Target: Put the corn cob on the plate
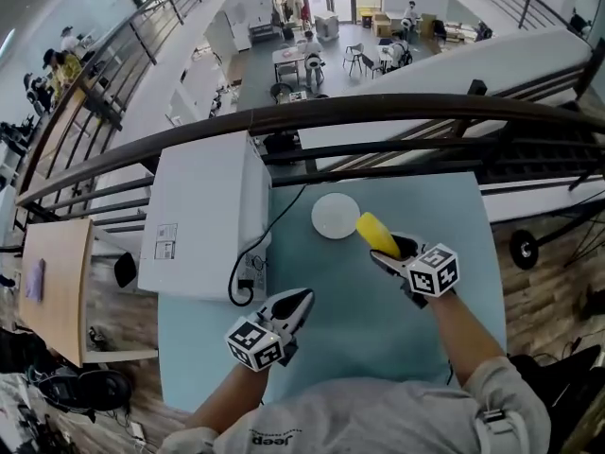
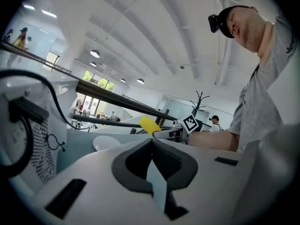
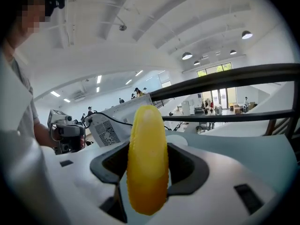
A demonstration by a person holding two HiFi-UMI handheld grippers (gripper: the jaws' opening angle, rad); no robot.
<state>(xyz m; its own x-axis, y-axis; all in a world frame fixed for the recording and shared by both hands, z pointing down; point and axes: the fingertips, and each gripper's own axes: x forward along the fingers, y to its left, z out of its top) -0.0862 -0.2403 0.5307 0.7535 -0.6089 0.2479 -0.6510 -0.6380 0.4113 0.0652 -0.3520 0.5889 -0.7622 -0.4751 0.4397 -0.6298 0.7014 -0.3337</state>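
Holding the corn cob (image 1: 376, 234) in your right tongs (image 1: 383, 246), you have both pads clamped on its yellow sides. The cob runs lengthwise between them, and its rounded end sticks out past the tips. From your head view, that end sits just beside the right rim of the white plate (image 1: 333, 218), which lies on the pale blue counter (image 1: 425, 206). The cob is clear of the counter and tilted upward. Your left tongs (image 1: 301, 301) hang nearer to you and to the left, well apart from the plate. Their jaws are together at the tips with nothing between them. A white machine (image 1: 203, 206) sits at the counter's left edge, with a black cable (image 1: 274, 230) trailing down its right side.
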